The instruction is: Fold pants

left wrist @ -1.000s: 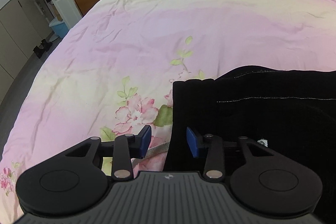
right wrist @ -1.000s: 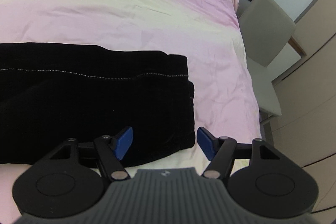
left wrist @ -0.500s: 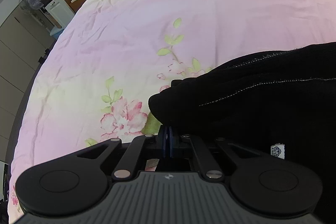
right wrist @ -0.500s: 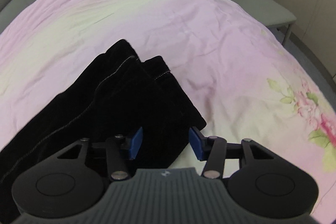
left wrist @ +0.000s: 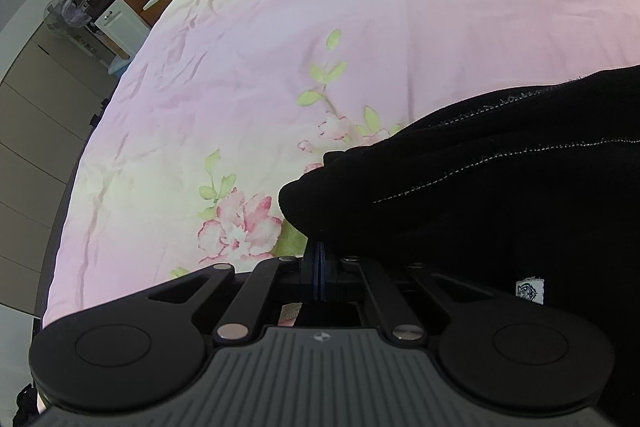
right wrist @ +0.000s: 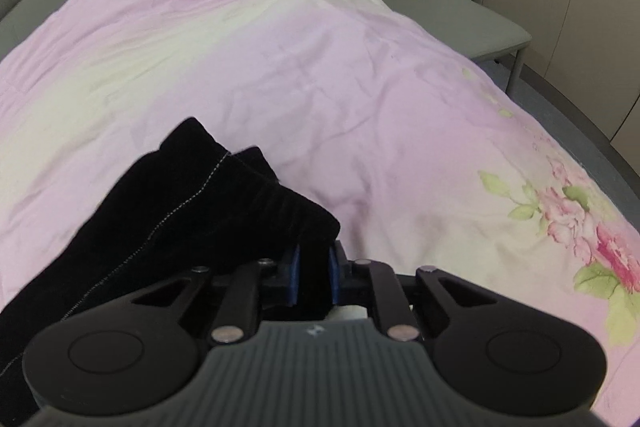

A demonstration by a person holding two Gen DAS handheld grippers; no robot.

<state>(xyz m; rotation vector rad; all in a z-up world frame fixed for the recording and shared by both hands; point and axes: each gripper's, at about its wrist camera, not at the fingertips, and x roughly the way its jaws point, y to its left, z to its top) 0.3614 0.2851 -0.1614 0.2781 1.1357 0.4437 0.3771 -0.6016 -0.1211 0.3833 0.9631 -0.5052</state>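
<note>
- Black pants (left wrist: 500, 211) lie on a pink floral bedspread (left wrist: 360, 27). One end is at the left gripper (left wrist: 320, 259); the other end (right wrist: 224, 211) is at the right gripper (right wrist: 314, 267).
- Left jaws are pressed together, blue pads meeting under the bunched corner. The cloth laps over the tips, so they appear to pinch its edge, though how much is caught is hidden.
- Right jaws are closing, with a dark fold standing between the blue pads and filling the gap.
- Long axis: the pale stitched seam (right wrist: 180, 203) runs lengthwise. In the left view it leads off to the right edge; in the right view it slants down to the lower left. The garment stretches from one gripper toward the other, apparently already doubled leg on leg.
- Which end is the waist I cannot tell. A small white label (left wrist: 530, 291) sits near the left end.
- Risk: a thin bite on the left could slip once the cloth is lifted, dropping that corner.
- Risk: the right pads may catch only the top layer, so the layers would splay.
- Risk: uneven lifting could skew the seam and leave a crooked fold.
- Risk: the tips press low into soft bedding and could snag the bedspread along with the pants.
</note>
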